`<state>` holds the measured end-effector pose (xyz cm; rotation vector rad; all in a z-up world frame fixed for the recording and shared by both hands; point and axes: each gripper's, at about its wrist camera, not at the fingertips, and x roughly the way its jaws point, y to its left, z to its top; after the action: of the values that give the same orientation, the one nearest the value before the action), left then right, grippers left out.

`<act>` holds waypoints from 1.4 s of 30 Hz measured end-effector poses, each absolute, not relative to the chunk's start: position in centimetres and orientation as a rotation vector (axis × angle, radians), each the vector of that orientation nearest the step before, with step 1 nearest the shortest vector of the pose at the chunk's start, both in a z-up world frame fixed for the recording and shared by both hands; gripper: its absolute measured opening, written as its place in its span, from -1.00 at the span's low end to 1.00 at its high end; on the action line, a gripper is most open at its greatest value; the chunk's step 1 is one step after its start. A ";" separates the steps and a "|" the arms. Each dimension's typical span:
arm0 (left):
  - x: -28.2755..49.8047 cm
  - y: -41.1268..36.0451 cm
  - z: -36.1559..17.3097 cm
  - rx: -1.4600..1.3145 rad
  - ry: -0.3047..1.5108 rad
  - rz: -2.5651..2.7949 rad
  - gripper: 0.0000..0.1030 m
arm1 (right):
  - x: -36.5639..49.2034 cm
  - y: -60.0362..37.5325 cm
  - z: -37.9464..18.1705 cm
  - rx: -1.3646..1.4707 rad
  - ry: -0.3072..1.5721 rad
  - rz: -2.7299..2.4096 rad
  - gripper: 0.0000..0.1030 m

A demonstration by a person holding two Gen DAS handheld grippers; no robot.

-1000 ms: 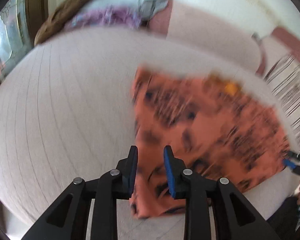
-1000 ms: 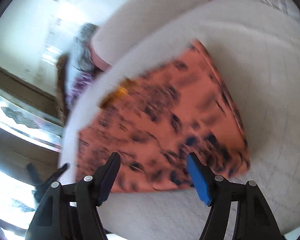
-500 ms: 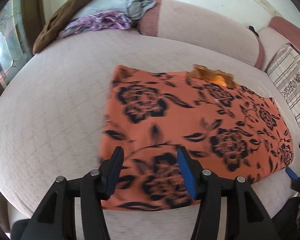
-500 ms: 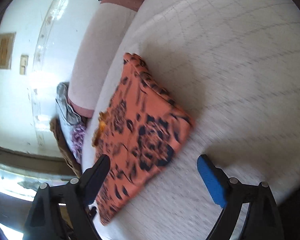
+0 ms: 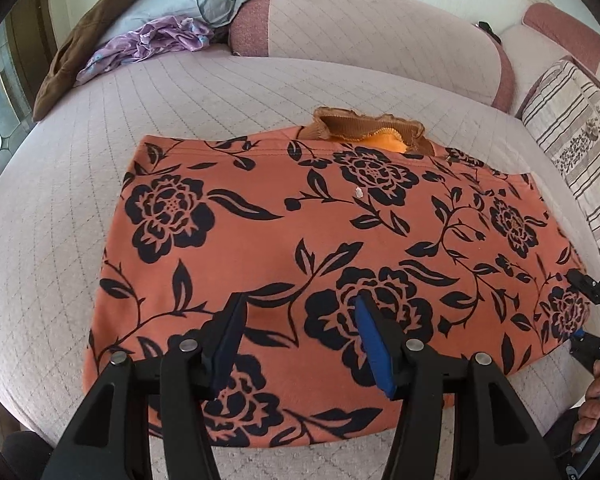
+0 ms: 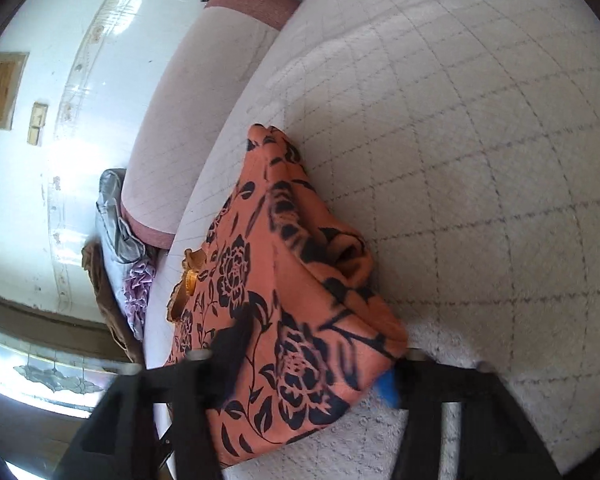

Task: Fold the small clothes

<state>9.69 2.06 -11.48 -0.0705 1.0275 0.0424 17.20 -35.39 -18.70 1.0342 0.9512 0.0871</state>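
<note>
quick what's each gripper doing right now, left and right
Left gripper: open, over the orange floral garment, gripping nothing.
Right gripper: jaws closing around the garment's corner; firm pinch cannot be told.

Quilted pale sofa seat (image 5: 60, 216), stitched in a diamond grid. Orange garment with black flower print (image 5: 300, 240) is spread flat on its middle, brown collar at the far edge. Heap of clothes (image 5: 156, 36), brown, lilac and grey, is piled at the far left. Striped cushion (image 5: 576, 128) is set at the far right.
</note>
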 end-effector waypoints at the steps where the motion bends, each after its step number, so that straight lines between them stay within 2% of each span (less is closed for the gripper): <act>1: 9.8 2.1 -11.5 -0.070 1.030 0.045 0.12 | 17.3 -35.3 -18.6 1.014 0.956 0.086 0.24; 3: 10.0 2.1 -11.5 -0.079 1.032 0.049 0.12 | 17.5 -35.0 -18.4 0.985 0.956 0.091 0.27; 5: 9.9 2.1 -11.0 -0.080 1.014 0.045 0.12 | 17.8 -34.9 -18.2 0.961 0.959 0.092 0.19; 6: 9.9 2.0 -10.9 -0.076 1.004 0.042 0.16 | 17.9 -34.7 -18.0 0.934 0.964 0.093 -0.05; 7: 9.8 1.9 -10.8 -0.069 0.991 0.038 0.21 | 18.1 -34.4 -18.0 0.904 0.975 0.090 -0.37; 8: 9.8 1.6 -11.1 -0.052 0.986 0.038 0.28 | 18.3 -34.3 -18.1 0.881 0.990 0.079 -0.38; 11: 10.7 0.9 -13.9 0.033 1.048 0.042 0.33 | 18.5 -34.5 -18.9 0.904 1.007 0.060 -0.34; 14: 10.9 0.8 -13.6 0.044 1.021 0.039 0.34 | 18.9 -34.4 -18.7 0.903 1.008 0.044 -0.27; 15: 11.1 1.1 -13.4 0.026 1.026 0.034 0.34 | 19.3 -33.9 -18.4 0.860 1.016 0.049 -0.35; 16: 11.3 1.5 -13.3 0.006 1.032 0.023 0.34 | 19.8 -33.3 -17.9 0.806 1.029 0.056 -0.64; 18: 11.3 2.4 -12.8 -0.038 1.031 -0.010 0.33 | 20.6 -31.8 -15.9 0.723 1.021 0.077 -0.67; 21: 10.2 4.5 -11.7 -0.153 1.008 -0.028 0.33 | 21.0 -27.4 -9.7 0.538 0.921 0.136 -0.70; 23: 8.8 6.7 -10.5 -0.224 0.962 -0.007 0.33 | 20.6 -22.9 -5.2 0.387 0.827 0.199 -0.70; 25: 7.3 9.0 -9.4 -0.268 0.900 0.018 0.33 | 20.0 -19.0 -3.4 0.292 0.787 0.262 -0.71; 27: 5.7 11.3 -8.8 -0.283 0.853 0.059 0.33 | 19.2 -14.2 -3.9 0.175 0.785 0.328 -0.71; 29: 4.6 13.6 -8.7 -0.299 0.822 0.105 0.33 | 19.1 -10.7 -6.7 0.085 0.851 0.370 -0.71; 32: 3.9 17.1 -9.6 -0.351 0.834 0.150 0.33 | 20.4 -6.9 -15.0 0.011 1.101 0.428 -0.68; 34: 3.3 19.3 -10.0 -0.403 0.828 0.160 0.33 | 20.3 -6.8 -13.7 0.020 1.064 0.410 -0.71; 39: 2.8 21.0 -9.2 -0.545 0.791 0.051 0.31 | 19.0 -5.9 -6.1 0.061 0.897 0.457 -0.72; 42: 4.8 20.7 -8.8 -0.662 0.807 -0.136 0.33 | 17.1 -3.4 -5.4 0.017 0.855 0.515 -0.72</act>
<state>4.81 20.70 -8.81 -0.6623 0.8072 -0.1357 17.11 -3.42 -5.39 0.0168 0.8553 0.5153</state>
